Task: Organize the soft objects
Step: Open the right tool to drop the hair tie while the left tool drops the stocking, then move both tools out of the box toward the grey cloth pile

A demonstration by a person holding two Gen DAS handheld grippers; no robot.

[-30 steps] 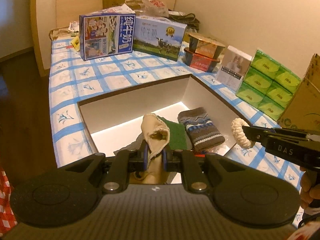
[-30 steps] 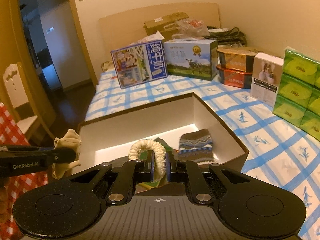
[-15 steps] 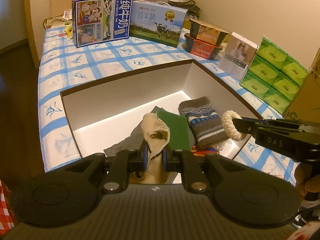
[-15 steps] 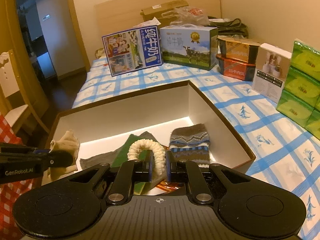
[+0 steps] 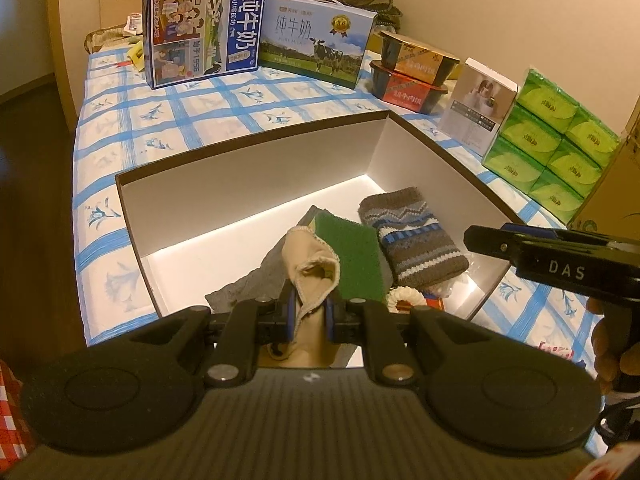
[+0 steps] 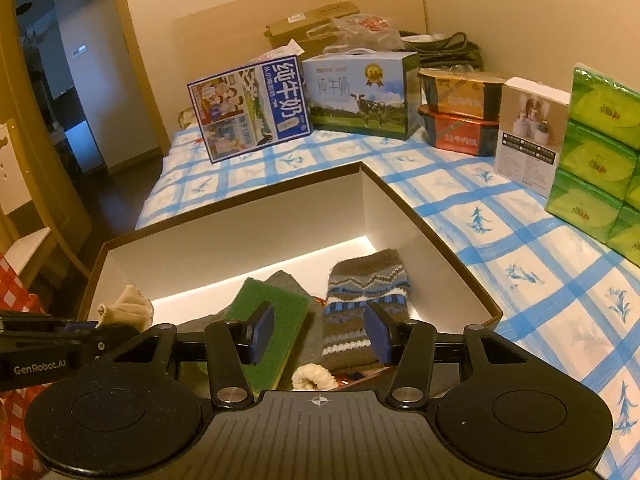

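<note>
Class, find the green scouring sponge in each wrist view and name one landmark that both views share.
Left wrist view: the green sponge lies in the box, centre, just right of the beige cloth that the left gripper pinches.
Right wrist view: lower centre-left, behind the open right gripper.
Shared landmark: the patterned knit sock, right of the sponge.
</note>
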